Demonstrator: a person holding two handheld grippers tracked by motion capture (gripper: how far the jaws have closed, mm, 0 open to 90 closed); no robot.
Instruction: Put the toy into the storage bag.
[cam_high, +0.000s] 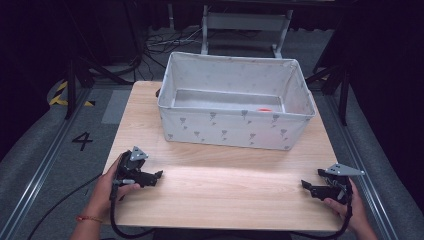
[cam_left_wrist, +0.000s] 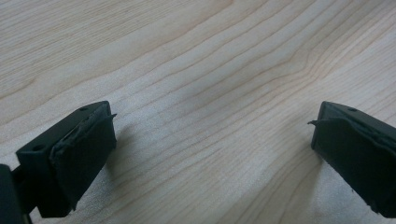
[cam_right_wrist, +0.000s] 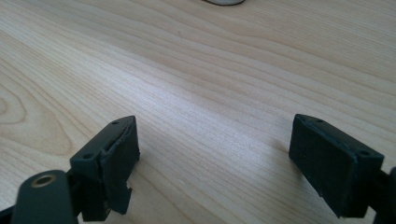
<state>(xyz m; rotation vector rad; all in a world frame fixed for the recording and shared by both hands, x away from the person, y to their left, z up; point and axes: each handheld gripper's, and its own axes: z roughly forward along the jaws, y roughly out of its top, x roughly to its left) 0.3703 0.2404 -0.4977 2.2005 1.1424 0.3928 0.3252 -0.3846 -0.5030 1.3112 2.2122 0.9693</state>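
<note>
**Both grippers idle at near edge, bin ahead**

Left gripper (cam_high: 159, 174) and right gripper (cam_high: 304, 184) rest low on the table (cam_high: 225, 175), well apart, pointing inward. Jaws on both spread wide, holding nothing; bare wood between them. Farther off: fabric bin (cam_high: 235, 127), an orange object (cam_high: 264, 109) on its floor, right side. Judgement: reach over the rim from above, jaws kept open, avoid snagging the soft wall.

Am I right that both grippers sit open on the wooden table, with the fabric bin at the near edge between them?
Not quite. Both the left gripper and right gripper rest open on the wooden table, but the fabric bin stands at the far side, beyond them, not between them. The high view shows this.
</note>
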